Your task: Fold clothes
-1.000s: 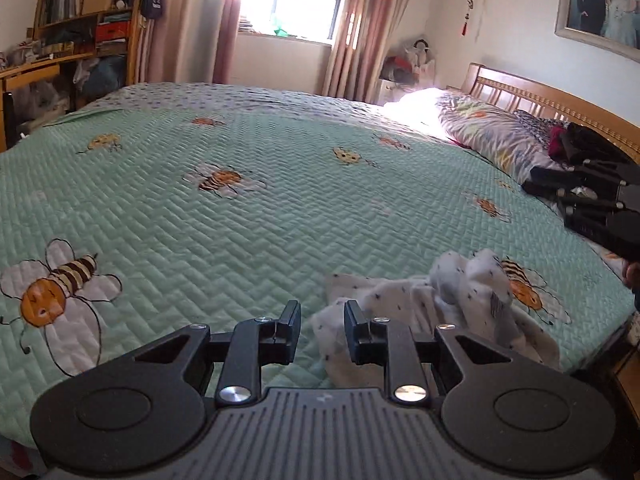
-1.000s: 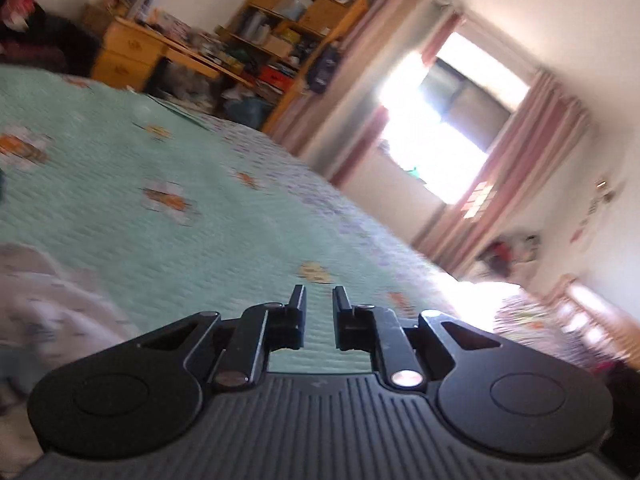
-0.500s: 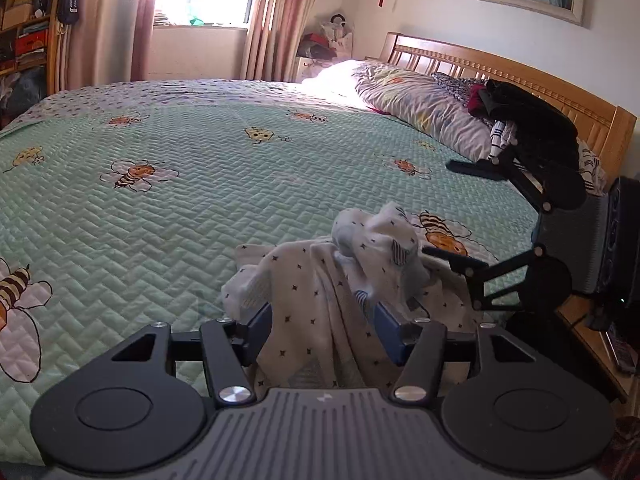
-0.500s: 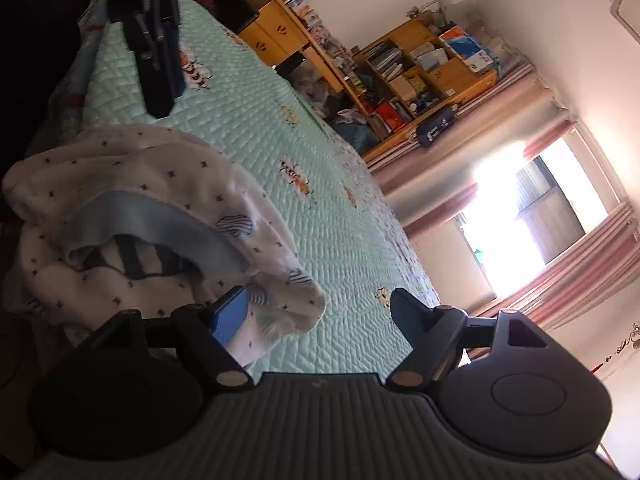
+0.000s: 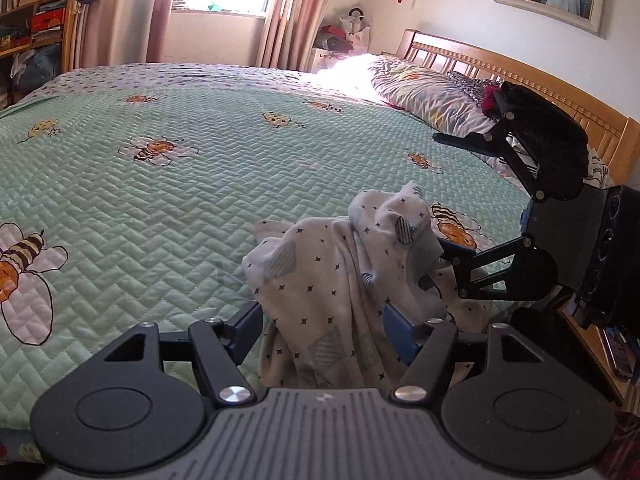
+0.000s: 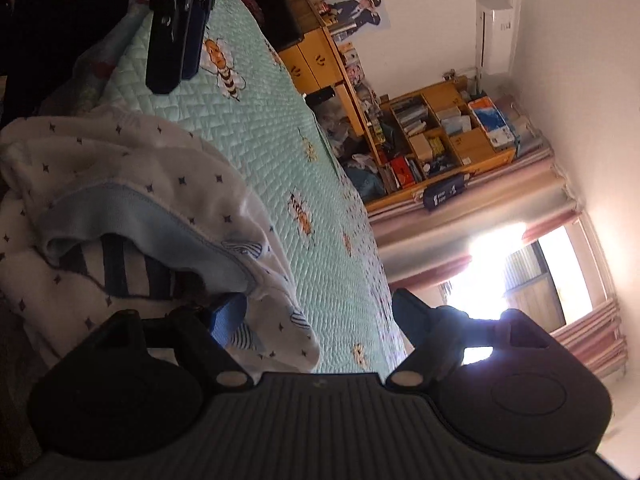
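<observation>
1. A bed [image 5: 168, 208] carries everything, spread with a mint-green quilt printed with bees.
2. A crumpled white star-print garment [image 5: 332, 276] lies at its near edge.
3. A patterned pillow [image 5: 424, 96] rests along the headboard edge.

White baby garment [image 5: 344, 276] sprinkled with small dark four-point stars, plus pale blue hatched patches; light blue trim [image 6: 132, 216] along one edge and navy-and-white stripes [image 6: 116, 268] inside. Mint-green quilted bedspread [image 5: 168, 200] in a zigzag stitch, printed with orange, black-striped bees with white wings. Black grippers, left [image 5: 320, 328] and right [image 6: 316, 316], with blue pads [image 5: 396, 332]. Honey-coloured wooden headboard [image 5: 520, 76]. Dusty pink curtains [image 5: 296, 12]. Pillow [image 5: 424, 92] in a pale multicoloured print. Yellow-orange wooden bookshelf [image 6: 448, 140].
</observation>
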